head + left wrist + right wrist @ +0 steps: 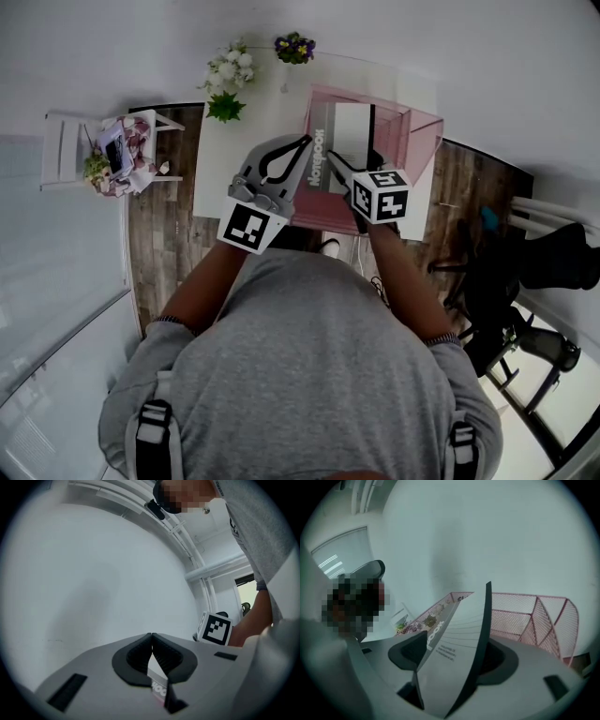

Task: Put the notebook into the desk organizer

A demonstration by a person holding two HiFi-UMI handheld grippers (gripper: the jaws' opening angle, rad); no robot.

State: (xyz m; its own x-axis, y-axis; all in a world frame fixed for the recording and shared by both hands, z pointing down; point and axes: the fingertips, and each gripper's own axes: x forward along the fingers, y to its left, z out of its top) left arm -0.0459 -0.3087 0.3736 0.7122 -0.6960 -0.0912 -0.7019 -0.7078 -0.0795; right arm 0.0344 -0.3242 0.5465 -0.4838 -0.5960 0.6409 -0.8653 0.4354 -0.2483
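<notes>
A grey-and-white notebook stands on edge inside the pink wire desk organizer on the white desk. My left gripper reaches in from the left and is shut on the notebook's near corner, with its tips meeting above the corner. From the near side, my right gripper straddles the notebook. In the right gripper view its jaws stand spread, open, with the notebook leaning between them. The organizer's mesh rises just beyond.
A pot of white flowers and a purple bunch stand at the desk's far edge. A small white stand with clutter is on the left, and a black chair on the right. The right gripper's marker cube shows in the left gripper view.
</notes>
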